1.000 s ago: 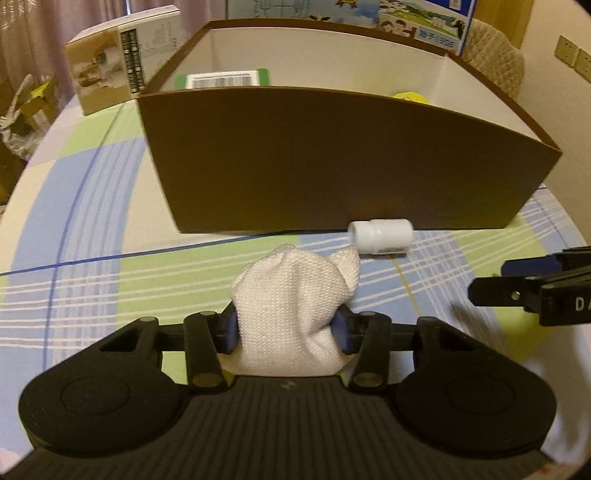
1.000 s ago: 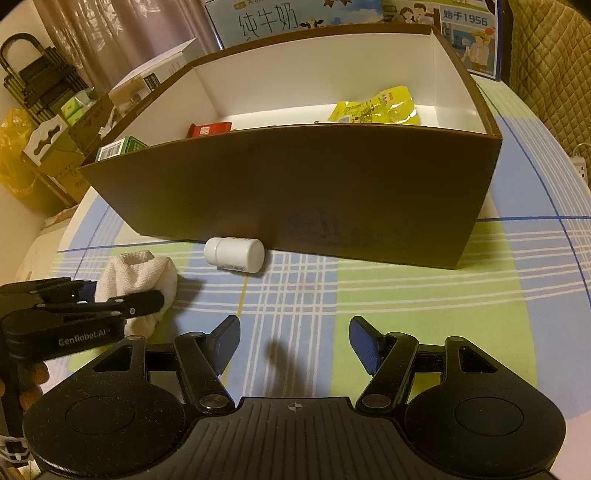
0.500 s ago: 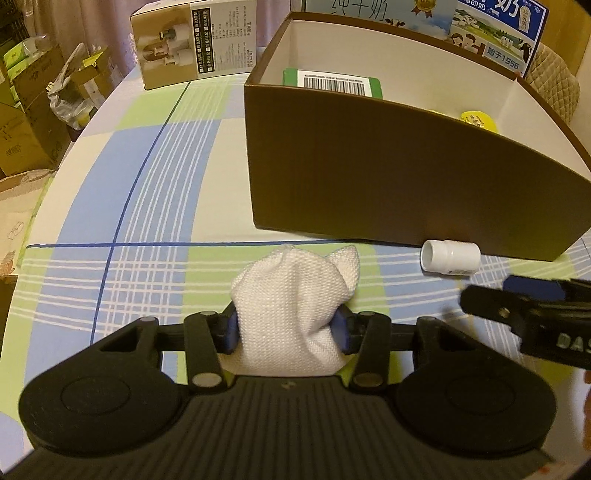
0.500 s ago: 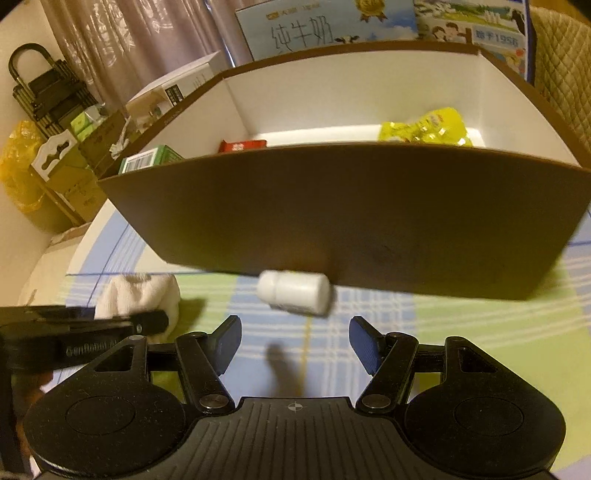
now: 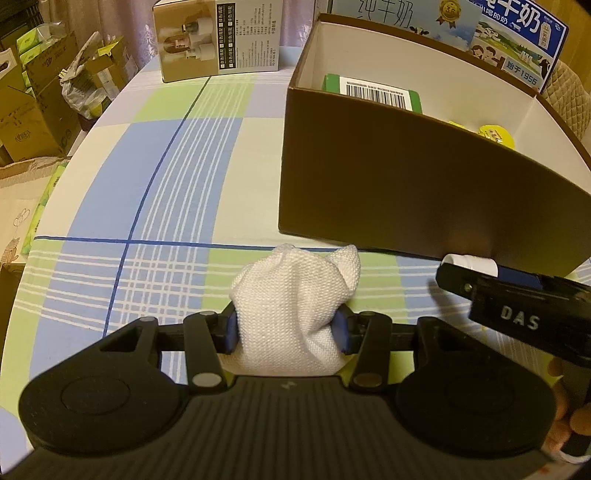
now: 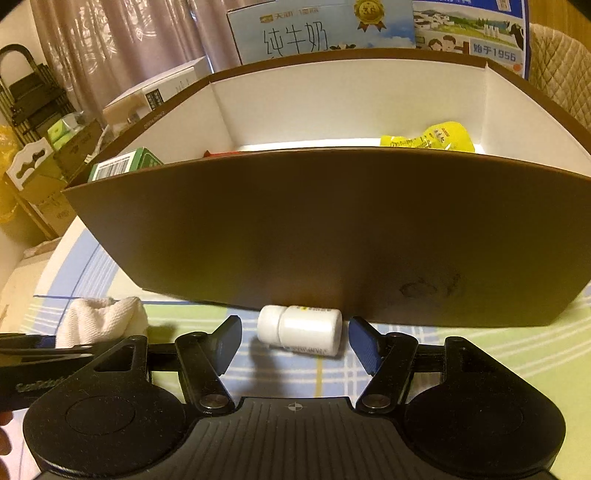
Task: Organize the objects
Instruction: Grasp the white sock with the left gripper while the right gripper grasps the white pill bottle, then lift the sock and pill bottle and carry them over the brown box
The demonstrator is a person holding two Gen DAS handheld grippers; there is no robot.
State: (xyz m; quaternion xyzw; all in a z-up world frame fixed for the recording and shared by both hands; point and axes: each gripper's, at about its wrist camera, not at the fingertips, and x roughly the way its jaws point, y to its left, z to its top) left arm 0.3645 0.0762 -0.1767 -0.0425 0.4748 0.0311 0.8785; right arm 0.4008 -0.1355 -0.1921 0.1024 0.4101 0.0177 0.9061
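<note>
My left gripper [image 5: 286,328] is shut on a white woven cloth [image 5: 295,306], bunched between its blue pads above the checked tablecloth. In the right wrist view the same cloth [image 6: 103,319] shows at the lower left. A small white bottle [image 6: 300,329] lies on its side against the front wall of the brown cardboard box [image 6: 295,236]. My right gripper [image 6: 293,343] is open, its fingers on either side of the bottle and not touching it. From the left wrist view the bottle [image 5: 469,263] is mostly hidden behind the right gripper's finger [image 5: 491,291].
Inside the box [image 5: 424,192] lie a green barcoded carton [image 5: 373,90], a yellow packet [image 6: 428,139] and a red item. A milk carton [image 6: 325,29] stands behind the box, a tan product box [image 5: 218,37] at the table's far left. Cardboard boxes [image 5: 33,110] sit beyond the table's left edge.
My right gripper has moved forward and down until the bottle lies between its open fingers. My left gripper, still holding the cloth, has shifted left, away from the box.
</note>
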